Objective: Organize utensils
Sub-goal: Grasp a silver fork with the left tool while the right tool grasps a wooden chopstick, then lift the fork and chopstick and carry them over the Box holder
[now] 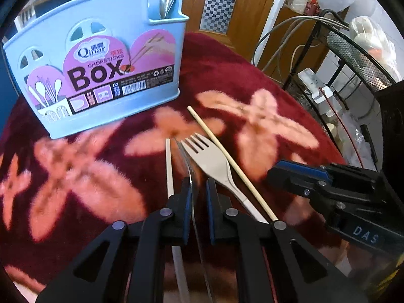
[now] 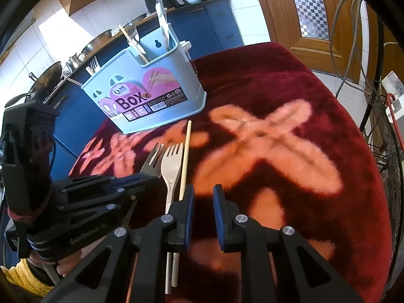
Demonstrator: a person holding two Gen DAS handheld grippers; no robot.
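A blue chopsticks box (image 1: 101, 75) stands at the back of the table; it also shows in the right wrist view (image 2: 151, 96), with utensils standing in its compartments. My left gripper (image 1: 198, 192) has its pads around the handle of a metal fork (image 2: 151, 161), seen edge-on between them (image 1: 192, 176). A cream plastic fork (image 1: 212, 161) lies beside it (image 2: 171, 166). Two wooden chopsticks lie there, one left (image 1: 169, 169) and one right (image 1: 227, 156) of the forks. My right gripper (image 2: 203, 202) is open and empty, just right of the chopstick (image 2: 185, 156).
The table wears a dark red plush cloth with pink flowers (image 2: 265, 139). A black wire rack (image 1: 353, 58) with cables and bags stands off the right edge. Blue kitchen cabinets (image 2: 222, 25) with pots are behind the box.
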